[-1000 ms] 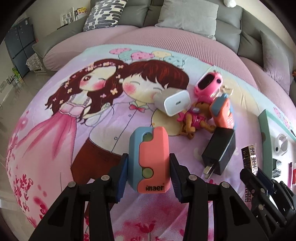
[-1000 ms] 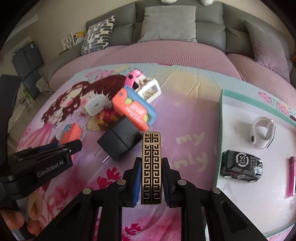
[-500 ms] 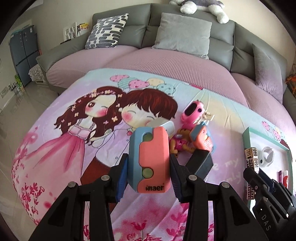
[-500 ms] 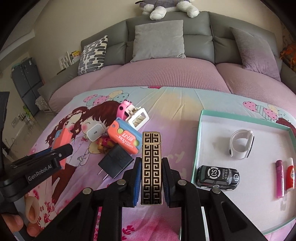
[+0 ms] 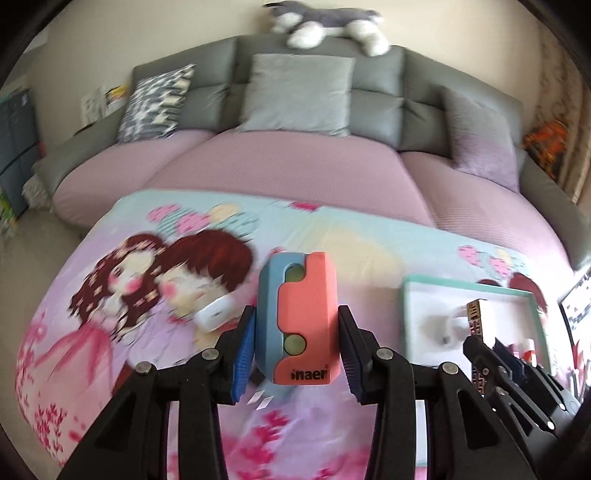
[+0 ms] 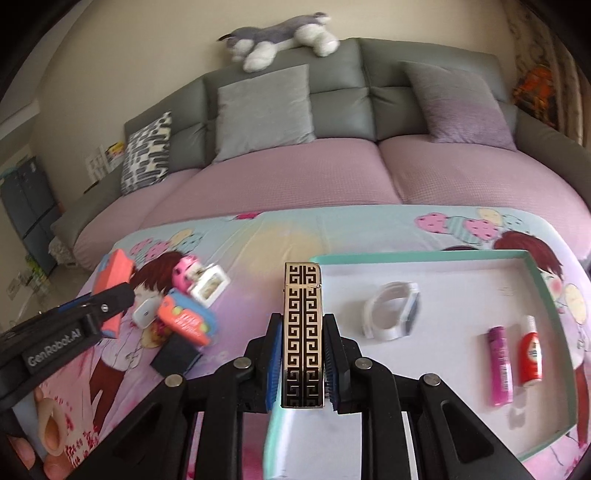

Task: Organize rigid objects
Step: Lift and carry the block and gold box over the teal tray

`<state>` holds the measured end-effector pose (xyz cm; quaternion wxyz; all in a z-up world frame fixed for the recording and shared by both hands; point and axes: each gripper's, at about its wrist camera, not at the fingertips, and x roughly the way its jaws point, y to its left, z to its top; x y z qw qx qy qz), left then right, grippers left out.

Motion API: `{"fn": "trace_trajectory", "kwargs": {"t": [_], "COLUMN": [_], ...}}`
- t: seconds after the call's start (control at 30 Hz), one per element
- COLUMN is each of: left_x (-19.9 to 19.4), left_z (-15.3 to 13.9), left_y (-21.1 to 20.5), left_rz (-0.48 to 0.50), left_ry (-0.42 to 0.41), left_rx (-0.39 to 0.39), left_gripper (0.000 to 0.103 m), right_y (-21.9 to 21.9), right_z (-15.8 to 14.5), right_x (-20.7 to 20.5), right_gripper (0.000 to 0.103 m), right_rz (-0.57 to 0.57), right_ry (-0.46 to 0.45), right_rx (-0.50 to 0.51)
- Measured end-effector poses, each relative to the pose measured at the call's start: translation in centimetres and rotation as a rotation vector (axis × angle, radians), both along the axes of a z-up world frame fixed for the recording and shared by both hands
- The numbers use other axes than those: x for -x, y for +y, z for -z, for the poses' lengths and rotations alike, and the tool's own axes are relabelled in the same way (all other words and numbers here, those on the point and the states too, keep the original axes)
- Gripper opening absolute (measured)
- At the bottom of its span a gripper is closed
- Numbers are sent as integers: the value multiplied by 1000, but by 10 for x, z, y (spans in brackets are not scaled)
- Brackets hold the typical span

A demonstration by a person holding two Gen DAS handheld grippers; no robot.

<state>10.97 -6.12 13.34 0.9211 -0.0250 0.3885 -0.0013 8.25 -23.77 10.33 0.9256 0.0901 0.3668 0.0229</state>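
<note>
My left gripper (image 5: 297, 334) is shut on a blue and coral block (image 5: 299, 317) and holds it upright above the cartoon blanket (image 5: 110, 350). My right gripper (image 6: 302, 326) is shut on a gold and black patterned lighter (image 6: 302, 306), held upright over the near left corner of a white tray with a teal rim (image 6: 424, 254). The left wrist view shows that tray (image 5: 461, 291) at the right, with the lighter (image 5: 476, 317) in front of it. To the left lie a pink toy (image 6: 186, 271), an orange and blue case (image 6: 186, 319), a black charger (image 6: 175, 356) and a white charger (image 6: 146, 310).
In the tray lie a white watch band (image 6: 391, 312), a pink tube (image 6: 499, 363) and a red and white tube (image 6: 530, 354). Behind the blanket stands a grey sofa (image 6: 332, 92) with cushions and a plush dog (image 6: 280, 33). A hand (image 6: 51, 424) shows at lower left.
Both grippers rose and swung right towards the tray, each keeping its object. The pile of objects slid left and the sofa back with the plush dog came into view.
</note>
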Motion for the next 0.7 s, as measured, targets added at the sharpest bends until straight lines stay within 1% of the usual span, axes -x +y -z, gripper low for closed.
{"fn": "trace_trajectory", "kwargs": {"t": [0.17, 0.27, 0.4, 0.5, 0.6, 0.7], "left_x": [-7, -12, -14, -15, -14, -12], "left_z": [-17, -25, -28, -24, -12, 9], "left_y": [-52, -87, -122, -146, -165, -179], "left_rz": [107, 189, 271, 323, 369, 402], "left_ry": [-33, -56, -72, -66, -45, 10], "left_rx": [-4, -13, -10, 2, 15, 35], "left_gripper": [44, 44, 44, 44, 44, 44], "right_y": [-54, -85, -116, -132, -141, -141], "right_z": [-1, -2, -1, 0, 2, 10], "right_x": [4, 9, 15, 20, 22, 19], "right_gripper": [22, 22, 22, 22, 22, 22], "right_rz": [134, 208, 288, 325, 344, 337], "right_ry": [16, 26, 48, 55, 68, 101], "right_rx": [4, -6, 39, 38, 46, 66]}}
